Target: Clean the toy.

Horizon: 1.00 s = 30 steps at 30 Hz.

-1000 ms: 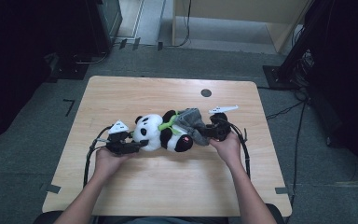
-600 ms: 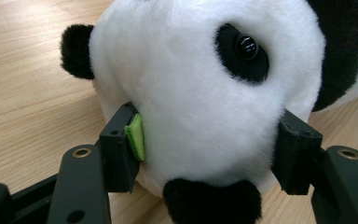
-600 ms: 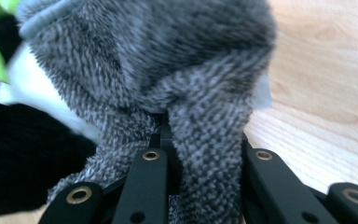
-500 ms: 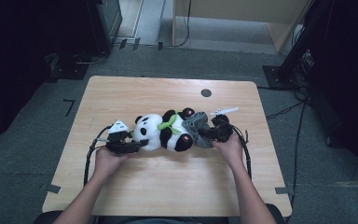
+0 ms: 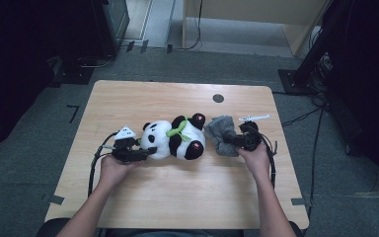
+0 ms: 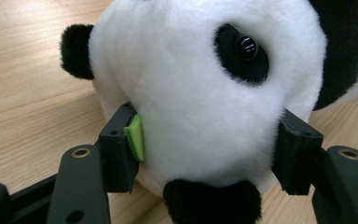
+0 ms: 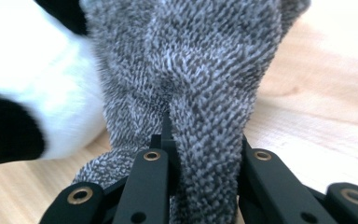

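The left gripper (image 6: 209, 156) clamps the panda plush (image 6: 200, 93) by its white head, one jaw on each side, a green pad (image 6: 136, 137) pressed against it, wooden table (image 6: 23, 74) beneath.

Overhead light falls evenly on the pale wooden table (image 5: 187, 197), while the room's sides sink into near black. Shadows under the arms are faint. The high view is soft and grainy. Up close, the white-and-black plush panda (image 6: 191, 93) is sharp; the grey knitted cloth (image 7: 191, 70) is crisp, its surroundings blurred and overbright.
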Each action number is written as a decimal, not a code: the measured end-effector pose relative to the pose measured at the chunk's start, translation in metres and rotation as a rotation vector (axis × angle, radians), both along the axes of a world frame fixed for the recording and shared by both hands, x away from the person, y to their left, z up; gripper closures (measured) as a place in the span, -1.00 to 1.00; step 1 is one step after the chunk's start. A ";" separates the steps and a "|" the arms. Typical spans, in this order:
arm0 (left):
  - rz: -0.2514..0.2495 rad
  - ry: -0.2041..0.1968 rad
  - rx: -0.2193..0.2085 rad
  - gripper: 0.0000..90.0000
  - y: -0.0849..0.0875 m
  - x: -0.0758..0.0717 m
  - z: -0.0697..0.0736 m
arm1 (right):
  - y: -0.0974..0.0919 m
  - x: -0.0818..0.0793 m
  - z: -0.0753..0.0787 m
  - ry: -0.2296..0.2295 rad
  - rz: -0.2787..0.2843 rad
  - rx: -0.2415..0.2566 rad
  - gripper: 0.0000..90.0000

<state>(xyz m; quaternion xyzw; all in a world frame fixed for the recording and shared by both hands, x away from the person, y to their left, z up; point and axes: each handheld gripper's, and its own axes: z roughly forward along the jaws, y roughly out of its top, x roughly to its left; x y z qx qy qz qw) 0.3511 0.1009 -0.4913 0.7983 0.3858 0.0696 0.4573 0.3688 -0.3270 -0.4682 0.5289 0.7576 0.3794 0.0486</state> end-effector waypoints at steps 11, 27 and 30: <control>0.007 0.001 0.009 -0.21 -0.002 -0.001 0.001 | 0.011 -0.013 0.052 -0.169 0.048 0.054 0.74; 0.017 -0.034 0.020 -0.21 -0.004 -0.008 -0.002 | 0.103 0.004 0.042 -0.199 0.280 -0.007 0.73; 0.017 -0.031 0.013 -0.21 -0.004 -0.009 -0.002 | 0.100 0.007 0.038 -0.189 0.273 0.018 0.73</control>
